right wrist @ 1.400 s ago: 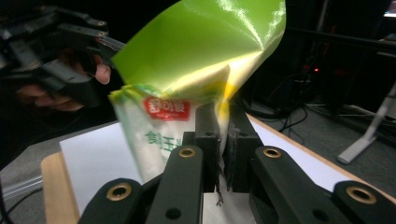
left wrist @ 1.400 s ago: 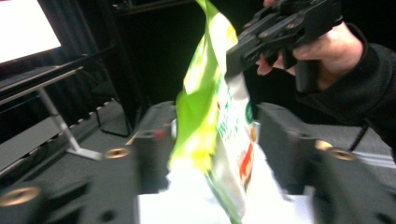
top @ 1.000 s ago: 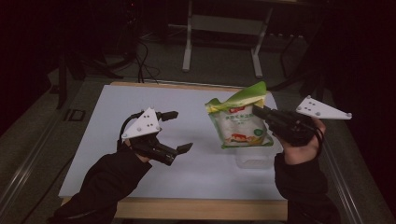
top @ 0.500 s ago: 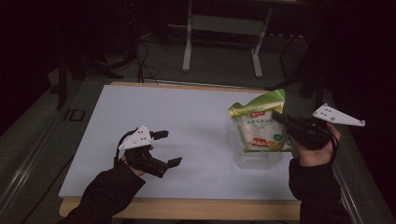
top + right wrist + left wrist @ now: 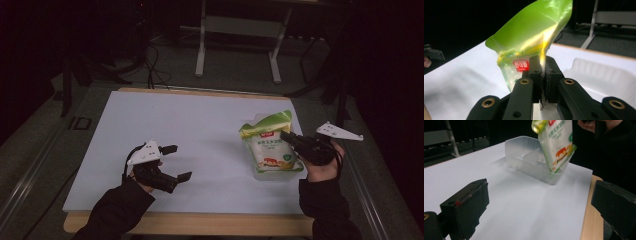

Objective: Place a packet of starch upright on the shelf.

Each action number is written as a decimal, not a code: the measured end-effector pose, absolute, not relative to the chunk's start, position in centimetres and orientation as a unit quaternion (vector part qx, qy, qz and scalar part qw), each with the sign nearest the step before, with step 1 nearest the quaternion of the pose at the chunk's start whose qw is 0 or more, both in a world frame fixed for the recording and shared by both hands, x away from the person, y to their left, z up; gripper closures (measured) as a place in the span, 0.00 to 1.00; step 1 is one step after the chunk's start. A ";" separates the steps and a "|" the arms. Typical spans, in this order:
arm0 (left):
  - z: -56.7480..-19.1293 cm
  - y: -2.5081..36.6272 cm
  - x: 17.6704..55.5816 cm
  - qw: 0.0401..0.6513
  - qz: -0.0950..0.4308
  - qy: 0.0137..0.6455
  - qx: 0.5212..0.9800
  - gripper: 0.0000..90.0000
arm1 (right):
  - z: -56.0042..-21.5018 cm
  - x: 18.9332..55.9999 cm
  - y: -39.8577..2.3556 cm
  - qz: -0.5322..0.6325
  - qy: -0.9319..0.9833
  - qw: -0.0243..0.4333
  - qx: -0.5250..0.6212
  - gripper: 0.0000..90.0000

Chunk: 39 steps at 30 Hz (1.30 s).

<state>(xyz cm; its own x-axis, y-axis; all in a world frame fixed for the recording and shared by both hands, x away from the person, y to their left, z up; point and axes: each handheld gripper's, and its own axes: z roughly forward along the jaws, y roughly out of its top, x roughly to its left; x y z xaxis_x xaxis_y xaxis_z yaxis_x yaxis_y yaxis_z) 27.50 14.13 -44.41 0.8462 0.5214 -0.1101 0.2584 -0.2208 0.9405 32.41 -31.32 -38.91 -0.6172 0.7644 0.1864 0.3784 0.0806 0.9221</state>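
Observation:
A green-and-white food pouch [image 5: 269, 145] stands upright with its bottom inside a clear plastic tray [image 5: 278, 172] at the table's right. My right gripper [image 5: 287, 137] is shut on the pouch's edge; in the right gripper view the jaws pinch the pouch [image 5: 531, 47] just below its green top. The left gripper view has the pouch [image 5: 556, 142] leaning in the near corner of the divided tray [image 5: 524, 162]. My left gripper [image 5: 177, 162] stands open low over the table at the front left, nothing between its fingers [image 5: 466, 207].
A large white sheet [image 5: 190, 130] covers the wooden table, whose front edge [image 5: 200, 225] runs along the bottom. A metal stand [image 5: 240, 45] and cables sit on the dark floor beyond the table.
Both hands have come down toward the table. The right gripper carried the pouch right and down until its bottom sits in the clear tray. The left gripper dropped to the front left.

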 end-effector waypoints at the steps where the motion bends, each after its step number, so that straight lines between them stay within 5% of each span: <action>1: -44.5 14.1 27.5 0.571 0.115 0.253 0.773 0.02 | -39.3 32.4 -31.4 0.544 0.715 0.174 0.403 0.96; 27: -46.8 14.7 27.9 0.577 0.110 0.262 0.765 0.02 | -44.8 30.4 -37.2 0.523 0.688 0.176 0.472 0.95; 33: -46.6 15.0 27.4 0.578 0.142 0.242 0.767 0.02 | -44.2 29.6 -36.6 0.485 0.710 0.210 0.465 0.61; 39: -46.6 15.5 27.3 0.586 0.143 0.250 0.757 0.02 | -43.3 28.4 -36.5 0.480 0.711 0.243 0.453 0.44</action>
